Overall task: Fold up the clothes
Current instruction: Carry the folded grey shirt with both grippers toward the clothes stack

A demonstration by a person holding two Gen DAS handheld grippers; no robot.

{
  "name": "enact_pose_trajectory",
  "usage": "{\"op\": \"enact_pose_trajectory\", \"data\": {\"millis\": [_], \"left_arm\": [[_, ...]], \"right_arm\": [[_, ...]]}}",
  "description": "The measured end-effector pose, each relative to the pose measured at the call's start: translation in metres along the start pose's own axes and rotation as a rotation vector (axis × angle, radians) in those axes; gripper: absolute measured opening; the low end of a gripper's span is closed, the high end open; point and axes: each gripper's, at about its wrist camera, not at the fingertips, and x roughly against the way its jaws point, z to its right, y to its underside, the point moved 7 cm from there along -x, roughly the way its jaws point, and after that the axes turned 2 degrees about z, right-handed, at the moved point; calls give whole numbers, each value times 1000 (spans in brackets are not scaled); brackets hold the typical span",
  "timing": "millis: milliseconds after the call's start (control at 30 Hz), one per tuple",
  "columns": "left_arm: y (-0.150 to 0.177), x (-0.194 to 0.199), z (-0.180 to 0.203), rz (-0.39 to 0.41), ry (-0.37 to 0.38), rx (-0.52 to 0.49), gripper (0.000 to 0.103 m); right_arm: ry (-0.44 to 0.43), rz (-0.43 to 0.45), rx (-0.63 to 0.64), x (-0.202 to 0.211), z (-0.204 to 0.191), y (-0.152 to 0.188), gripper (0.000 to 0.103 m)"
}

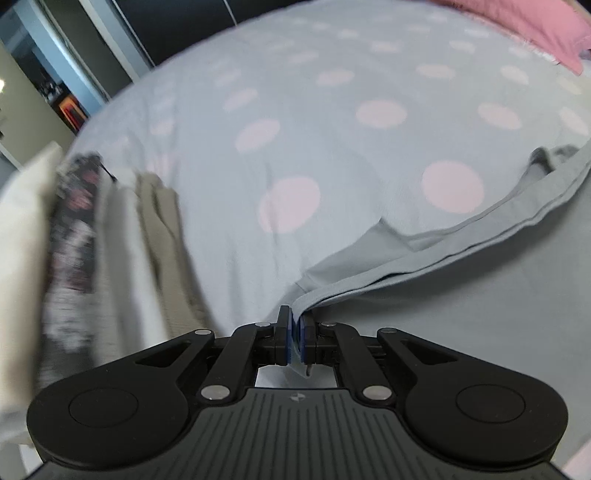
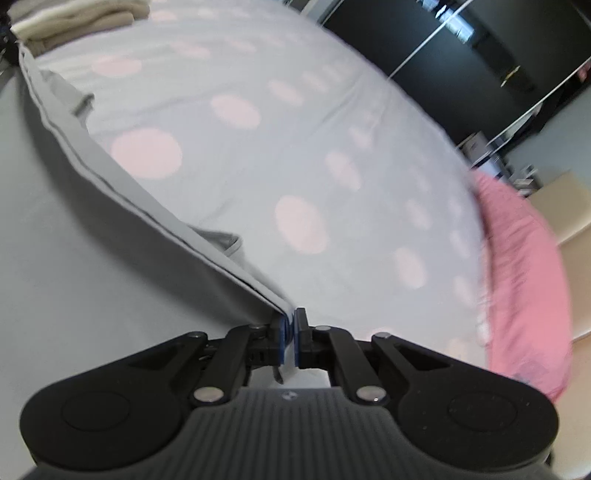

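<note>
Looks like mid-fold: left gripper [image 1: 295,325] and right gripper [image 2: 290,326] each clamp the grey garment's [image 1: 461,332] edge above the dotted sheet [image 1: 332,166], folded pile [image 1: 122,240] done beside it.

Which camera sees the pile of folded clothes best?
The left wrist view. There the pile fills the left side, so you can tell beige pieces from a dark patterned one, though it is blurred. In the right wrist view the pile is only a small beige stack in the top left corner, cut off by the edge.
</note>
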Motion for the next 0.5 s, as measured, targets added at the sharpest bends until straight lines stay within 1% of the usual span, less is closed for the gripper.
{"op": "enact_pose_trajectory", "data": {"millis": [67, 200, 233, 267, 367, 400, 467, 500], "left_arm": [[4, -15, -1, -14, 16, 17, 2], [8, -33, -3, -10, 37, 40, 3], [9, -36, -4, -7, 40, 48, 4], [9, -37, -5, -4, 42, 63, 8], [6, -36, -11, 24, 46, 96, 13], [6, -34, -13, 37, 47, 106, 18], [4, -25, -19, 75, 39, 125, 24], [4, -19, -23, 92, 28, 136, 29]], "right_arm": [[-18, -22, -7, -18, -3, 1, 5], [-40, -41, -53, -38, -2, -1, 6], [-47, -45, -73, -42, 0, -1, 6], [-51, -47, -92, -46, 2, -2, 6], [-40, -42, -154, -49, 7, -1, 9], [-42, -41, -182, -48, 9, -2, 12], [-28, -32, -223, -42, 16, -1, 24], [-5, -24, -228, -38, 21, 0, 33]]}}
